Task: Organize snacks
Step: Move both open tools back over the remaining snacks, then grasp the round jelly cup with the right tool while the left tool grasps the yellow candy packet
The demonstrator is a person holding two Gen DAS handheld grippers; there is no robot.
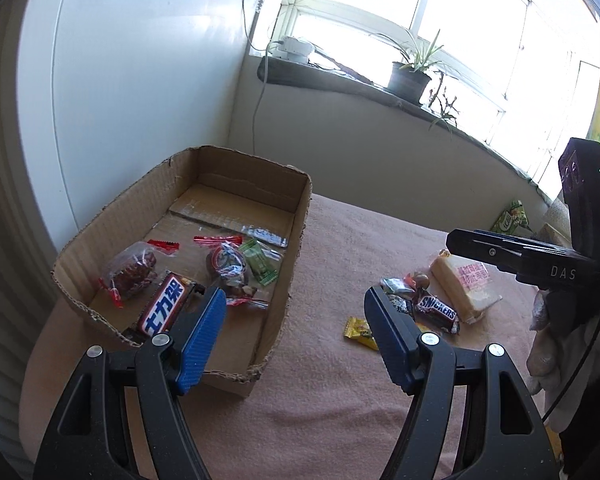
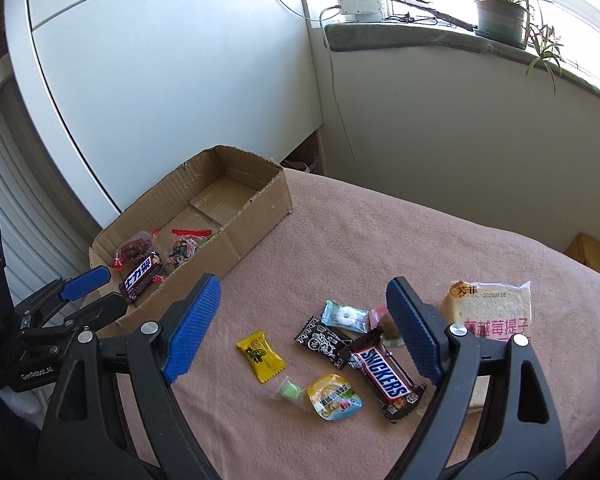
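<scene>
Snickers bar [image 2: 384, 376] between spread right fingers [image 2: 192, 332], seemingly untouched

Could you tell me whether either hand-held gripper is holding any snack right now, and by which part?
Nothing is held: the left hand-held gripper and the right hand-held gripper both stand open and empty.

You get hard daylight from the window [image 1: 420, 20] at 1 o'clock, blown out white. Tabletop's evenly lit, sharp. Fisheye bends edges; corners vignette black. Soft shadows under the snacks.
</scene>
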